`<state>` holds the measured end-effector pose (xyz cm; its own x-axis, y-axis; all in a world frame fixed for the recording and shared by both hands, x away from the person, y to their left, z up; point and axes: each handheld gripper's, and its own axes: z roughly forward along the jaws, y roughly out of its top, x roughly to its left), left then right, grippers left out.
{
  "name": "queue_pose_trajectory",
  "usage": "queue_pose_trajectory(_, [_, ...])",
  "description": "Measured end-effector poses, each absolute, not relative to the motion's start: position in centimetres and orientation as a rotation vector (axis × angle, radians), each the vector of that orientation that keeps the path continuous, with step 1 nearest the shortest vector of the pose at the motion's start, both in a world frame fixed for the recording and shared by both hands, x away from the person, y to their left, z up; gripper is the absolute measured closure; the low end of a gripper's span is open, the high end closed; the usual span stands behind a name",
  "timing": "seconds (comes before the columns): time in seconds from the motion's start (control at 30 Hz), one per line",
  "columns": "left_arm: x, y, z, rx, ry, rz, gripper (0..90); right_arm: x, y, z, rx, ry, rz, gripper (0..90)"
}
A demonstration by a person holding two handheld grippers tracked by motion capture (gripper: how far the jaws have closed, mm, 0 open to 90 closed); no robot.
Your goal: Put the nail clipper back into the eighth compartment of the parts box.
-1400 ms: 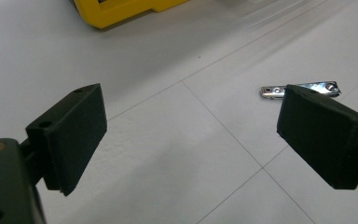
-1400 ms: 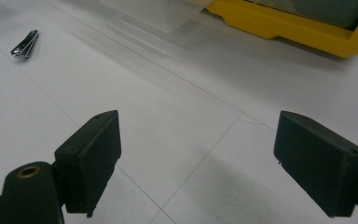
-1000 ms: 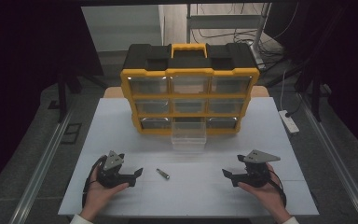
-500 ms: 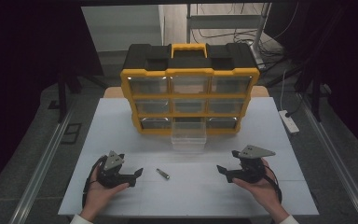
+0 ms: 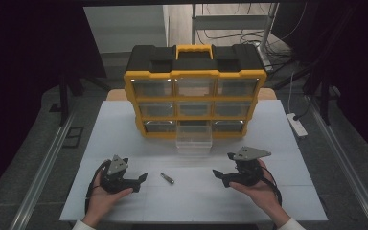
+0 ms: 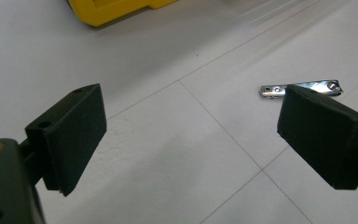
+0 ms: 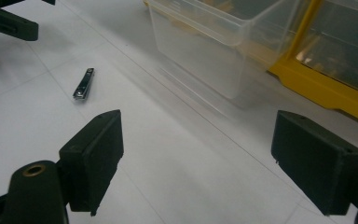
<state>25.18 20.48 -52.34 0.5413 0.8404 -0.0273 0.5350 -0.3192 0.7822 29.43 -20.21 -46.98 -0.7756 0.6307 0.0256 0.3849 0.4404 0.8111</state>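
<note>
Left tool (image 5: 141,178) rested on the white table (image 5: 287,143), jaws wide apart and empty. Nail clipper (image 5: 167,178) lay flat on the table just right of it, between both tools, before the pulled-out clear drawer (image 5: 194,140) of the yellow organizer (image 5: 194,76). Right tool (image 5: 219,174) was likewise wide open, empty.

— What's in front of me?
— My nail clipper (image 5: 167,178), small, shiny metal, closed, lying flat on the white table (image 5: 278,129).
— Where exactly?
— Just before the pulled-out clear drawer (image 5: 194,141) of the yellow organizer (image 5: 194,75).
</note>
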Motion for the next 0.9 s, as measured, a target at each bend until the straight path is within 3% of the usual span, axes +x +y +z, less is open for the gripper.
queue_pose_trajectory(0.9, [25.2,20.4,-52.4,2.013,1.103,0.501,8.9,29.6,-17.6,-45.5,0.832,2.447,1.268,17.7])
